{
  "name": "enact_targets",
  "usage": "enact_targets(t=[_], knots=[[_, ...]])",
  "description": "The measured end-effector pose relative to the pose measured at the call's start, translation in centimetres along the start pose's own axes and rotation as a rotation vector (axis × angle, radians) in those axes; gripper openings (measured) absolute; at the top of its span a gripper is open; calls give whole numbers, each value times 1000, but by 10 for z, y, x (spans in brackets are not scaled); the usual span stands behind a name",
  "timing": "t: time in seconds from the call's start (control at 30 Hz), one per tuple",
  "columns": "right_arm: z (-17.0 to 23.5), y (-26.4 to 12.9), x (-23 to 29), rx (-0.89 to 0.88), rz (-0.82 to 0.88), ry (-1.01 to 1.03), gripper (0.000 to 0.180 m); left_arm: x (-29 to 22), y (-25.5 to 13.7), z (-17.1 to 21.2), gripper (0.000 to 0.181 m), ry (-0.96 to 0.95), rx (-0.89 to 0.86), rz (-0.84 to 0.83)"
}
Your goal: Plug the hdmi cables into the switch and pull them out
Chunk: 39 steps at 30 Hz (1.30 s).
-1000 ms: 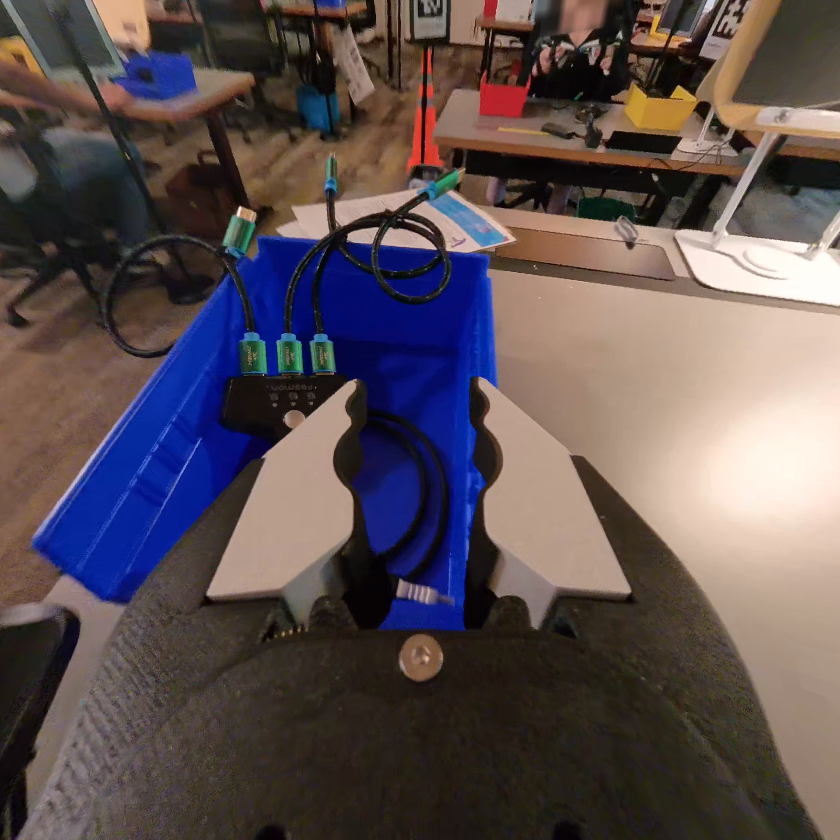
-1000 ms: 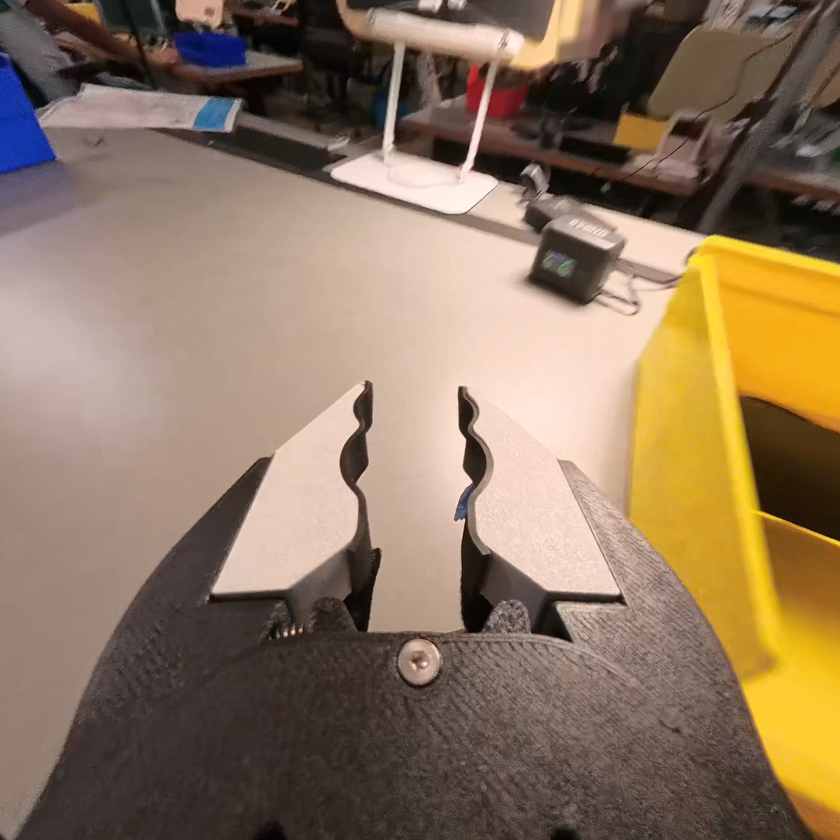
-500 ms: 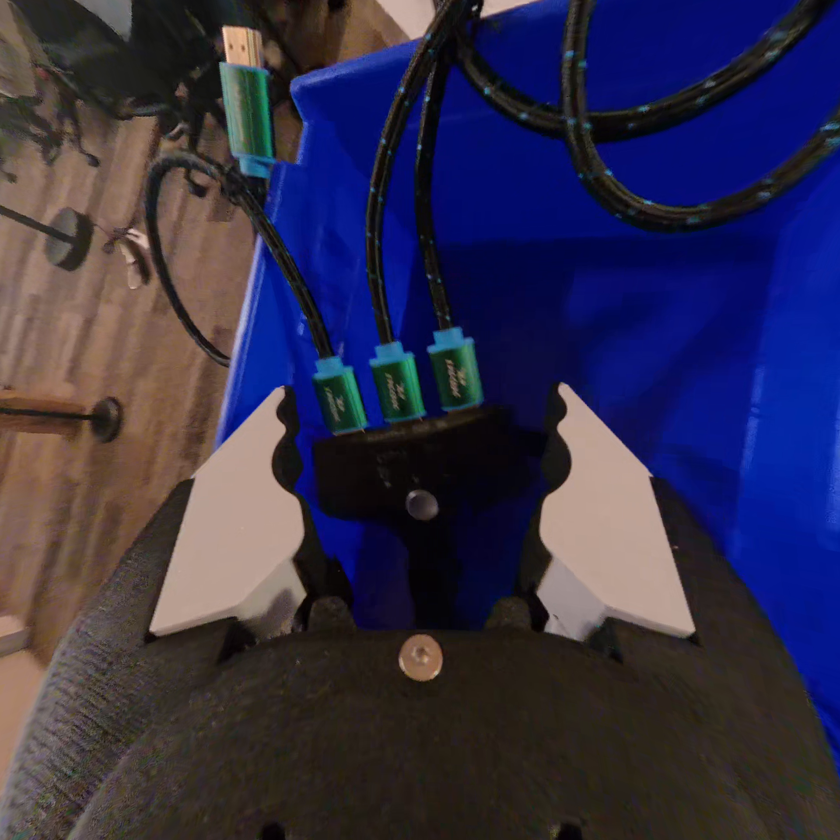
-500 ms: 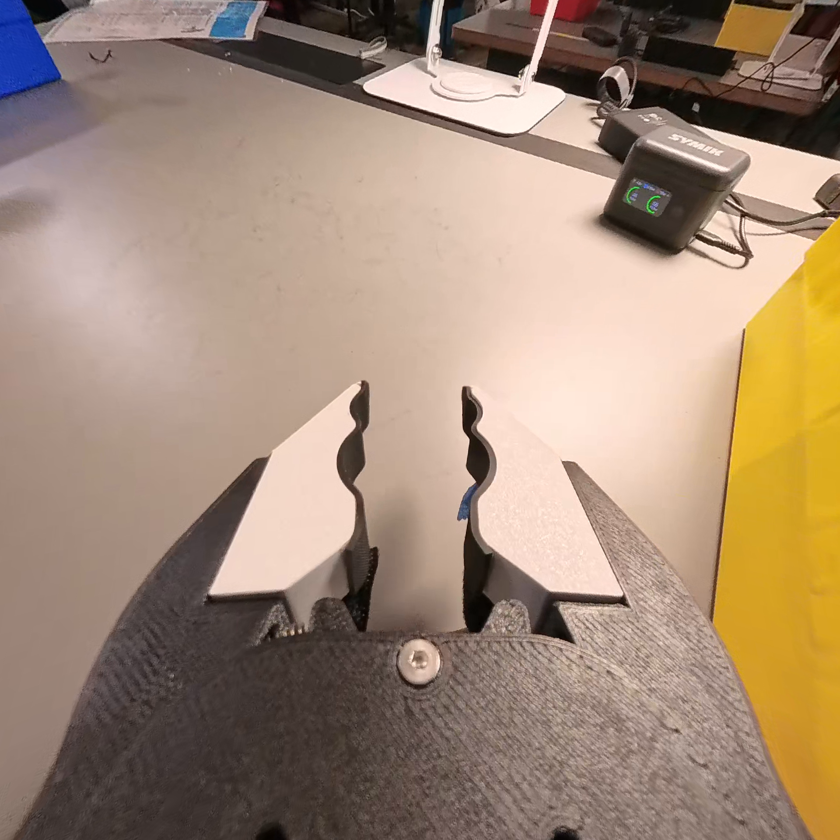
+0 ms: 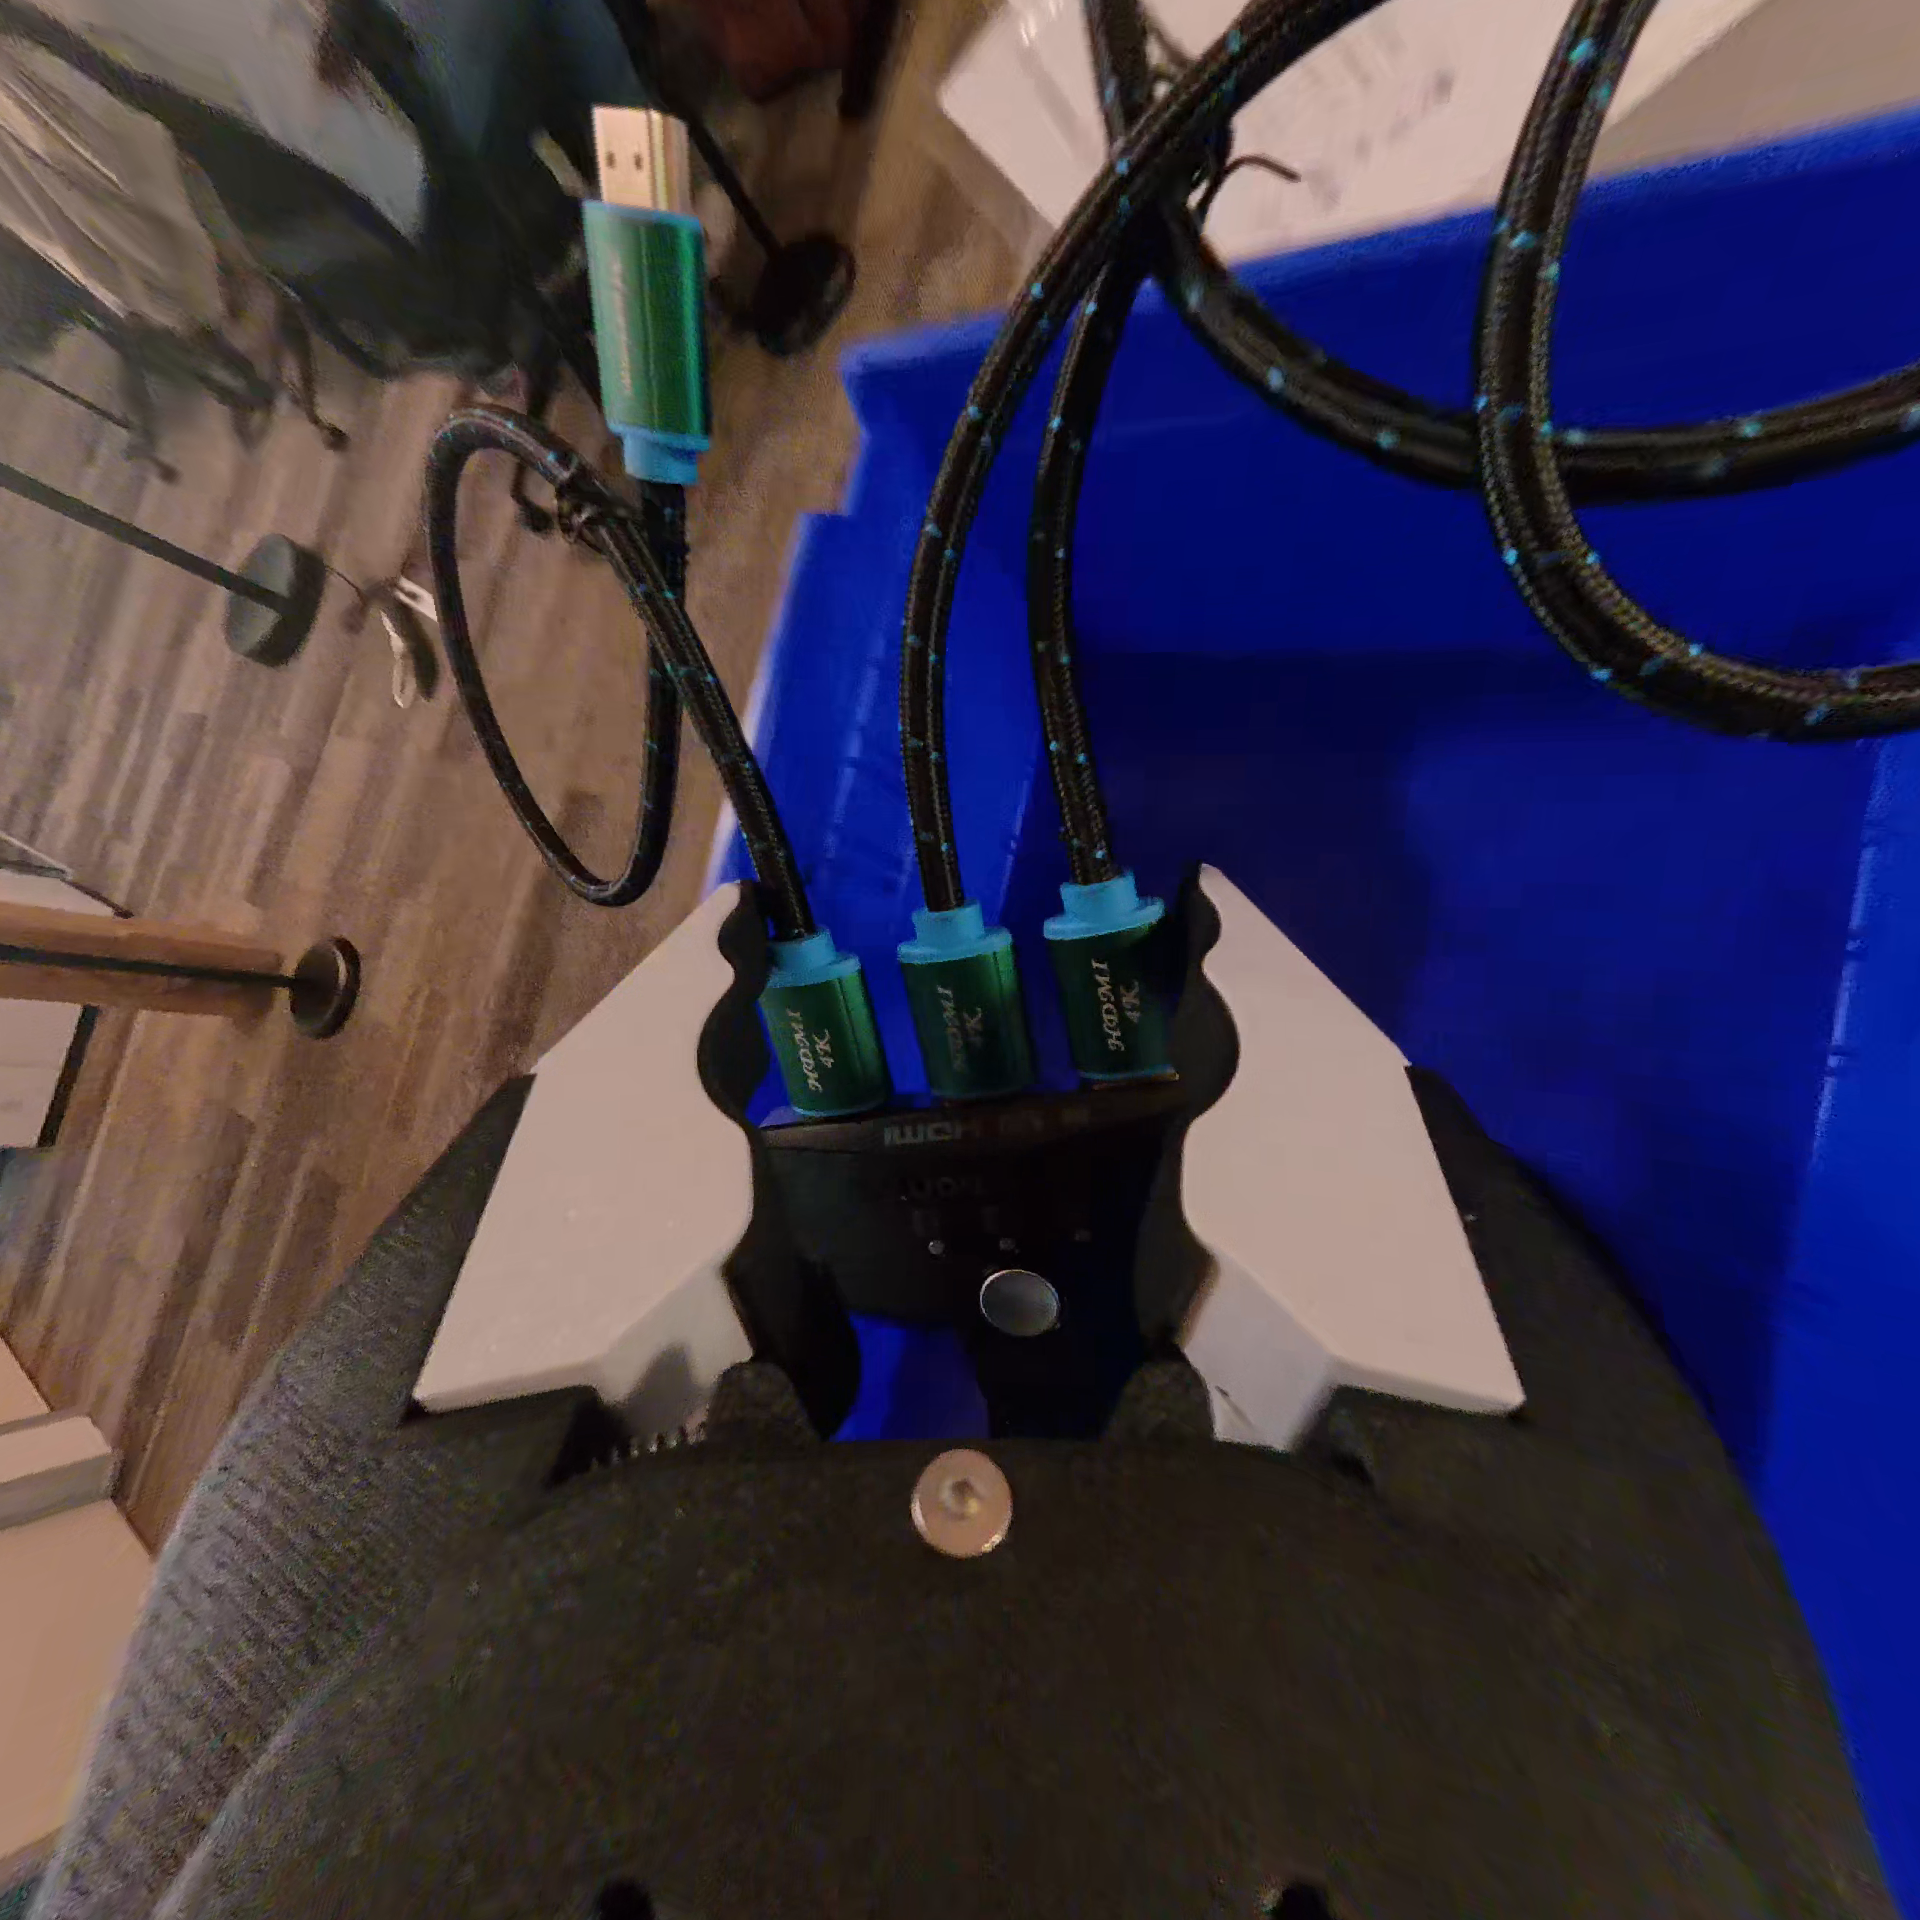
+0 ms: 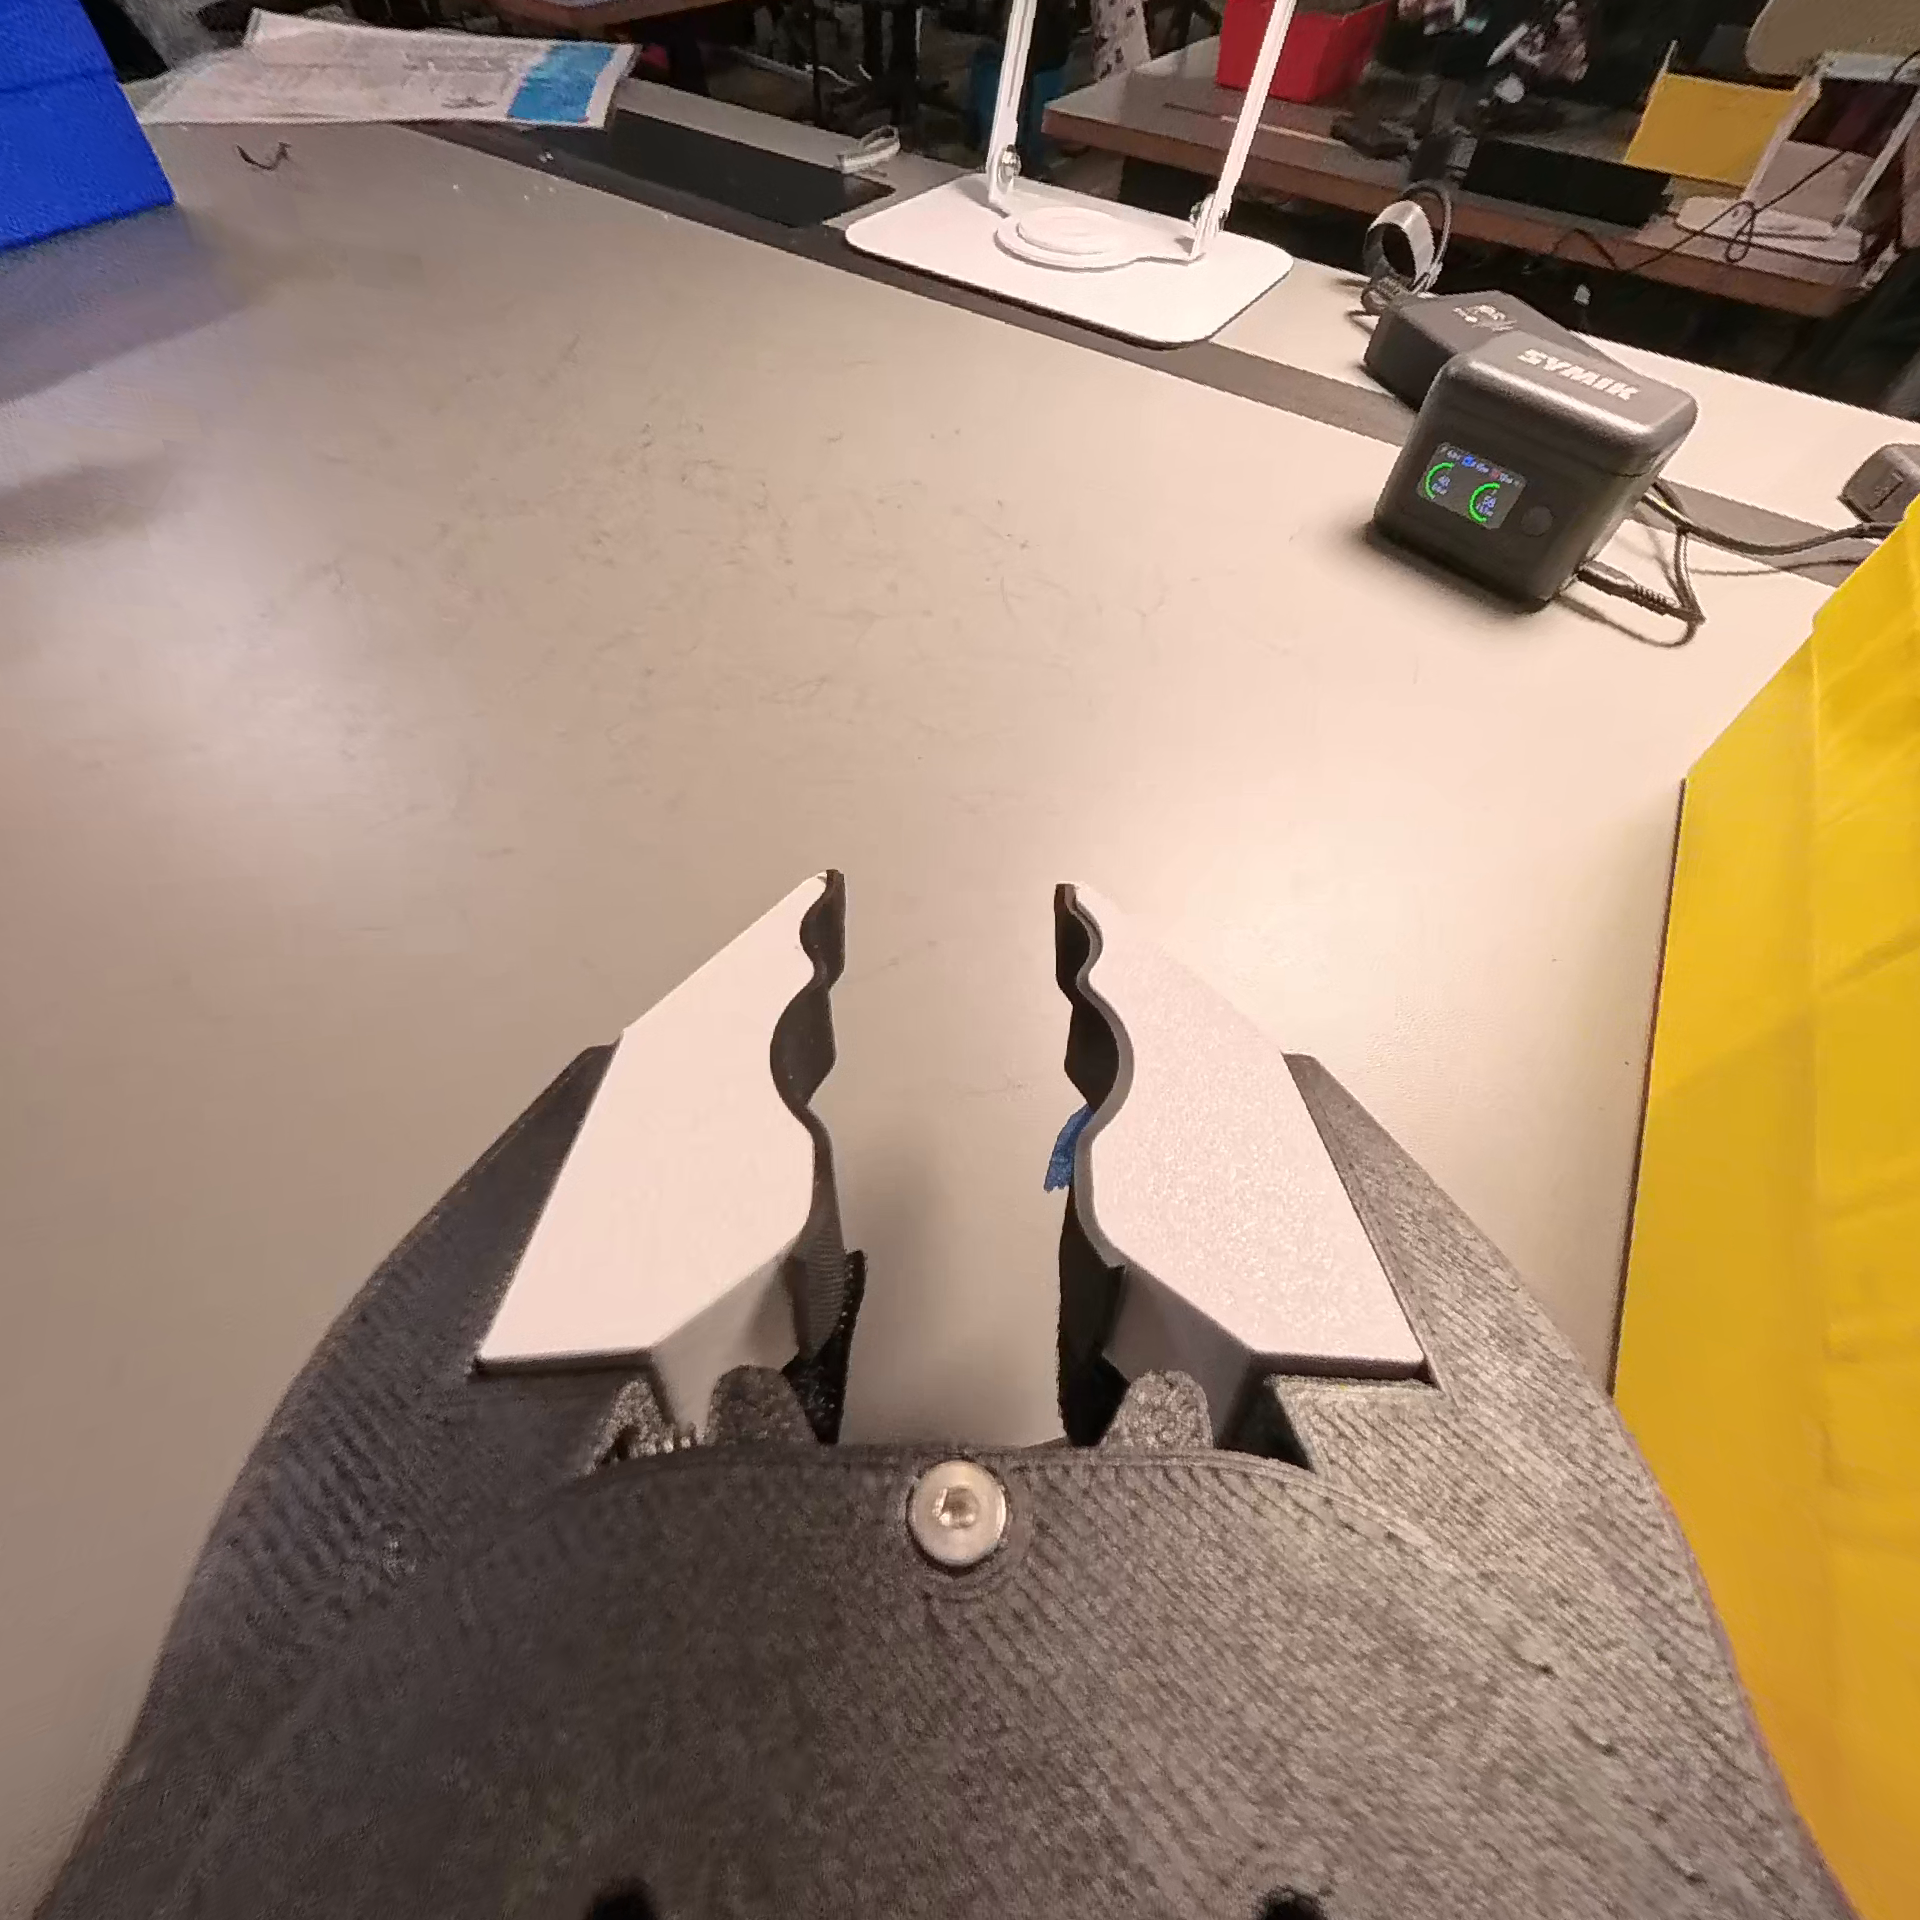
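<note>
Grey tabletop (image 6: pixel 623 623) spreads beneath the right gripper (image 6: pixel 940 883), whose jaws stand parted with nothing between them, a yellow bin (image 6: pixel 1787 1039) just to its right and a dark box with a lit screen (image 6: pixel 1527 478) farther off. Over at the blue bin (image 5: pixel 1558 935), the left gripper (image 5: pixel 961 904) has its jaws pressed against both sides of the black switch (image 5: pixel 966 1195), grasping it inside the bin. Three green-ended hdmi cables (image 5: pixel 935 675) are plugged side by side into the switch's far edge, while a loose green plug (image 5: pixel 646 312) hangs outside the bin above the wooden floor (image 5: pixel 260 779).
</note>
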State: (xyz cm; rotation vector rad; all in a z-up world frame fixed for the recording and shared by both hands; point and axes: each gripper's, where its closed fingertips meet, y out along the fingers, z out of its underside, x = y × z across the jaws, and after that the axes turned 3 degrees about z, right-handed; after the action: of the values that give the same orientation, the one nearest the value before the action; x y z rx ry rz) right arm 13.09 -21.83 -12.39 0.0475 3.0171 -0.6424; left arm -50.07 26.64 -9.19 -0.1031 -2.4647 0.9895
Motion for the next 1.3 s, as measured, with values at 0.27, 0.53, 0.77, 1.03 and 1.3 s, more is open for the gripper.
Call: enact_targets(t=[0.27, 0.53, 0.77, 1.03, 1.3], knots=[[1, 1, 0, 10, -5, -8, 42, 46, -171, -85, 79, -43, -480, -132], [1, 4, 6, 17, -23, -28, 42, 44, -384, -176, 77, 41, -923, -173], [-13, 8, 37, -3, -152, -4, 44, -71, -428, -199, 77, 282, -882, 165], [-46, 10, 99, -40, -358, -62, 50, -289, -360, -129, 77, 547, -612, 808], [-83, 13, 128, -110, -455, -146, 51, -468, -286, -73, 77, 679, -317, 1162]])
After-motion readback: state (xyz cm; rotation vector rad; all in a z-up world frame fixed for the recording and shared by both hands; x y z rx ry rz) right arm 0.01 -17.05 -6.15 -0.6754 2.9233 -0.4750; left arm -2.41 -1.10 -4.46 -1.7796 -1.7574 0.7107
